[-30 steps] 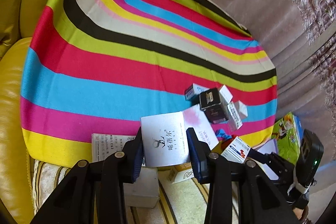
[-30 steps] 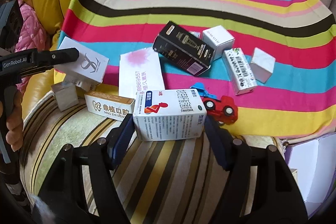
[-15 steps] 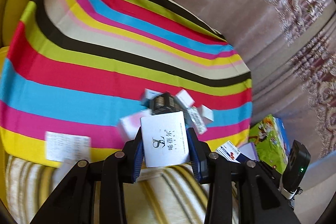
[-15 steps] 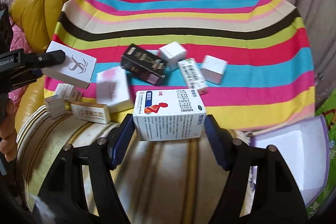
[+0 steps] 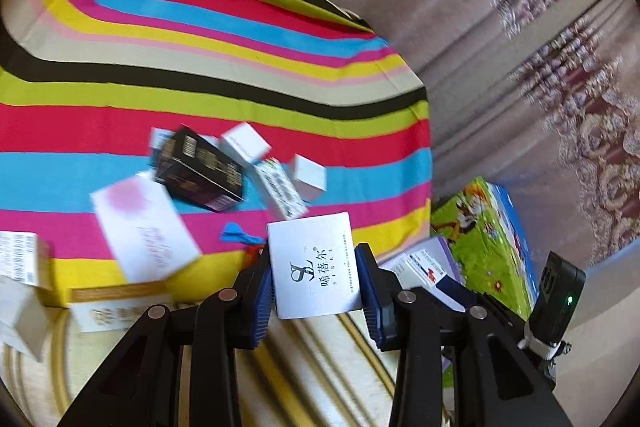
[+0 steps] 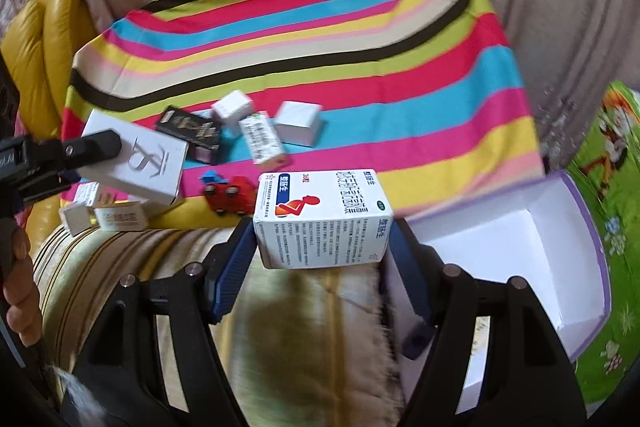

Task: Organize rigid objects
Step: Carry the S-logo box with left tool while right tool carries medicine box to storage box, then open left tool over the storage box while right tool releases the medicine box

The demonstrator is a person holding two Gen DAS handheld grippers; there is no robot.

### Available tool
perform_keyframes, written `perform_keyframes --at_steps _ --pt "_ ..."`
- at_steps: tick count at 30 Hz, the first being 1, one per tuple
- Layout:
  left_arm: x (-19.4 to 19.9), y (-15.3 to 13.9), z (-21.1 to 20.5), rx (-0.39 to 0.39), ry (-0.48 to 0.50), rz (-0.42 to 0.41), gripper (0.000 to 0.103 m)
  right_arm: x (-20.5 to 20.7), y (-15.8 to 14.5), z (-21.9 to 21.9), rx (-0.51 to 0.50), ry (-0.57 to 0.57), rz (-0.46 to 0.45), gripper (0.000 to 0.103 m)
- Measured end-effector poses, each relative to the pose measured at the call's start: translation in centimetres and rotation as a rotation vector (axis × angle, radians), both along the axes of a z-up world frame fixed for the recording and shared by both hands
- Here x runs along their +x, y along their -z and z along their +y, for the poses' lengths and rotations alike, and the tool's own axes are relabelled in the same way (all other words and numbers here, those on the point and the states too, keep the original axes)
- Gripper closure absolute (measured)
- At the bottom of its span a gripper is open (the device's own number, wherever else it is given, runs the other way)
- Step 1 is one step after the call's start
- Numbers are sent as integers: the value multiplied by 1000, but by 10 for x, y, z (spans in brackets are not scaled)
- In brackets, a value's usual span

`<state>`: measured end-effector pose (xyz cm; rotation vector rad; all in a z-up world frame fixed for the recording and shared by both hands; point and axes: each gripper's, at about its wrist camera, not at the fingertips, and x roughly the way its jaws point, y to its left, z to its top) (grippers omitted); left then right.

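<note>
My left gripper [image 5: 316, 279] is shut on a white SIBEL box [image 5: 312, 271] and holds it in the air over the sofa's front edge; this box also shows in the right wrist view [image 6: 140, 163]. My right gripper [image 6: 320, 247] is shut on a white medicine box with a red figure [image 6: 322, 217], held just left of an open white storage box with a purple rim [image 6: 516, 259]. Several small boxes lie on the striped cloth [image 6: 304, 39]: a black box [image 6: 190, 129], a long printed box [image 6: 262, 139], white cubes [image 6: 298, 123].
A red and blue toy car [image 6: 228, 189] lies at the cloth's front edge. A gold-trimmed box [image 5: 120, 301] and a pink-marked white box [image 5: 146, 231] lie at the left. A green play mat [image 5: 484, 227] covers the floor to the right. Yellow cushions [image 6: 36, 47] stand at the left.
Both grippers have swung to the right with their boxes. The open storage box has come closer in the right wrist view, and the play mat shows larger in the left.
</note>
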<state>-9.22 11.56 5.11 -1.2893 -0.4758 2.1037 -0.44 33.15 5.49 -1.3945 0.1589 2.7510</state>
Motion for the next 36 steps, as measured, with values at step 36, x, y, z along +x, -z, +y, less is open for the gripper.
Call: perform_keyframes --at_steps 36 --pt "33 38 178 -93 276 -102 48 43 5 152 -66 356 13 29"
